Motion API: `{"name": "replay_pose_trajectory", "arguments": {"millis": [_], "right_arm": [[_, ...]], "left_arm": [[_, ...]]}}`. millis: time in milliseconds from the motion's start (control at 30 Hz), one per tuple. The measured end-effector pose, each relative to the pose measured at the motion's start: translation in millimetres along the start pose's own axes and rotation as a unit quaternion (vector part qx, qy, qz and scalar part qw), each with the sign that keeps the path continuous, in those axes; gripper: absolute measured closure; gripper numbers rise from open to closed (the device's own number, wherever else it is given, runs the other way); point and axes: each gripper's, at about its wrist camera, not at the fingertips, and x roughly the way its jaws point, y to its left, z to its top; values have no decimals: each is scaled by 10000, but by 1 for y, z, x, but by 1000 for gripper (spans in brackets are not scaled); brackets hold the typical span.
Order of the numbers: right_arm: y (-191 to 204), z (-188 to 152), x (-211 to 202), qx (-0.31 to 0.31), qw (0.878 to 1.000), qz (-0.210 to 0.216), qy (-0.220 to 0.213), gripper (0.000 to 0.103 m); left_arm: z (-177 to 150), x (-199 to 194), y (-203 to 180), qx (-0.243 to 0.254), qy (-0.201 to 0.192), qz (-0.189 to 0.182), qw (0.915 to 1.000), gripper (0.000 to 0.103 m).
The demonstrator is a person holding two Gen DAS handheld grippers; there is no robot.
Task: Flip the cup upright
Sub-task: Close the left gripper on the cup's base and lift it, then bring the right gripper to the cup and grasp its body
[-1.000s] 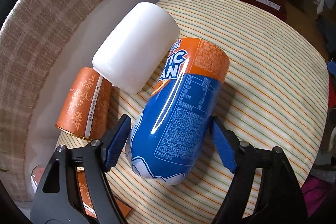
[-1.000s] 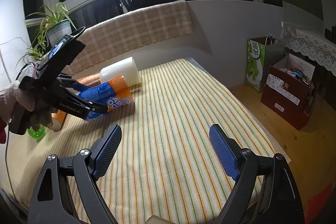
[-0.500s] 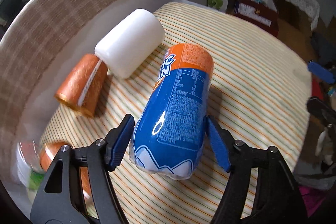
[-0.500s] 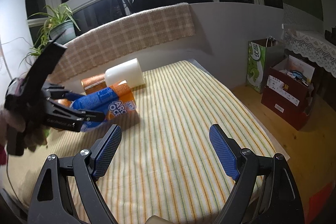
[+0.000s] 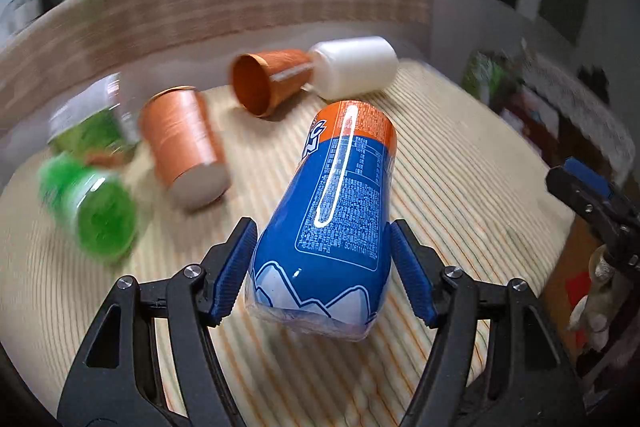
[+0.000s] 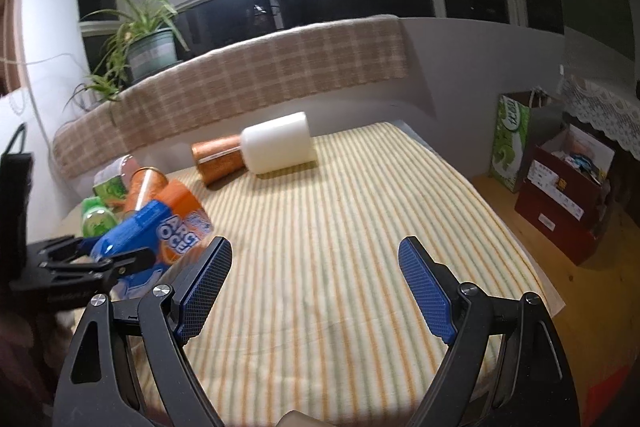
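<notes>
My left gripper is shut on a blue and orange cup near its wide end and holds it tilted above the striped tablecloth, its orange end pointing away. The same cup shows in the right wrist view at the left, held in the left gripper. My right gripper is open and empty above the cloth's front middle.
A white cup and an orange cup lie on their sides at the back. Another orange cup and green containers lie at the left. A checked backrest, bags and a red box stand around the table.
My left gripper has lifted and swung the blue and orange cup toward the front left, tilting its far end up. The right gripper has hardly moved.
</notes>
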Motion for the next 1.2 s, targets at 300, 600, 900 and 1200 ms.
{"name": "replay_pose_trajectory", "arguments": {"millis": [300, 600, 900, 1200], "right_arm": [[38, -1, -2, -428, 9987, 288, 53, 18], [71, -5, 5, -548, 9956, 690, 310, 18], [79, -3, 16, -245, 9934, 942, 614, 18], [82, -1, 44, 641, 9729, 1666, 1473, 18]], "left_arm": [[-34, -43, 26, -982, -704, 459, 9916, 33], [-53, -39, 45, -2032, -645, 559, 9754, 33], [-60, -24, 44, -2359, -347, 363, 9705, 23], [-65, -49, 47, -2015, -149, 36, 9794, 17]]}}
